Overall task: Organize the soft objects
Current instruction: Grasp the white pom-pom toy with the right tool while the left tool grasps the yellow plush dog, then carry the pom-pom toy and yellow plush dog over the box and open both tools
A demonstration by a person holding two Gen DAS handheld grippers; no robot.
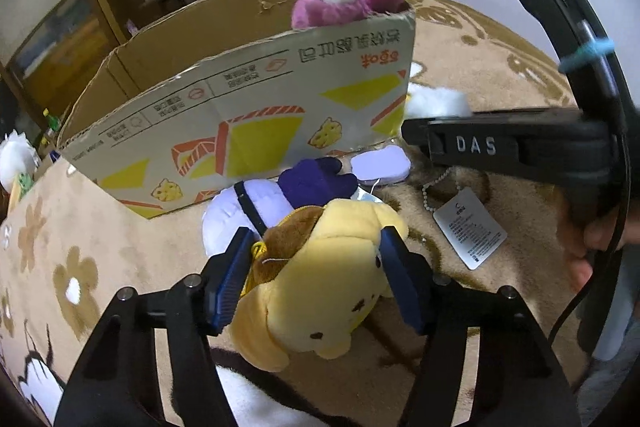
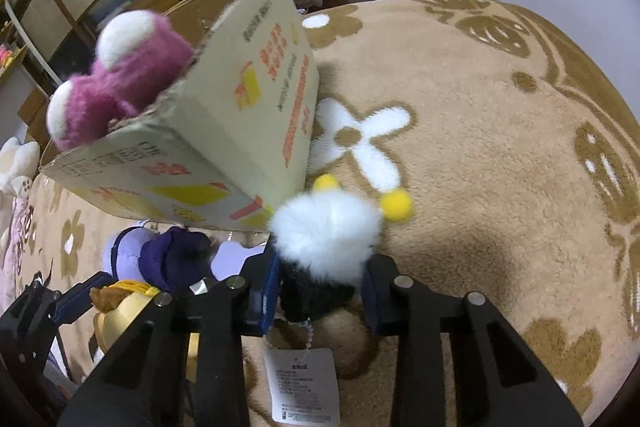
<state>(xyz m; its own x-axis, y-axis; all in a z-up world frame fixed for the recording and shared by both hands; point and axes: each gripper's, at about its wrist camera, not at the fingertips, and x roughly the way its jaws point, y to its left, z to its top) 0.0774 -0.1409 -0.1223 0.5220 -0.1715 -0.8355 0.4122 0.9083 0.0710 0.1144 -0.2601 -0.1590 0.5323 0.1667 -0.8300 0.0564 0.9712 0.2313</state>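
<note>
While tilted downward, both tools [image 1: 316,275] [image 2: 320,291] clamp plush toys [image 1: 320,287].

The pink plush [image 2: 108,75] is mostly sunk behind the cardboard box [image 1: 240,107] wall ahead of both tools; only two white-tipped rounds show, blurred. The hang tag [image 2: 304,383] under the right gripper [image 2: 320,291] has print too small to read and runs off the bottom edge. The penguin plush's [image 2: 324,239] face is hidden between the pads.
</note>
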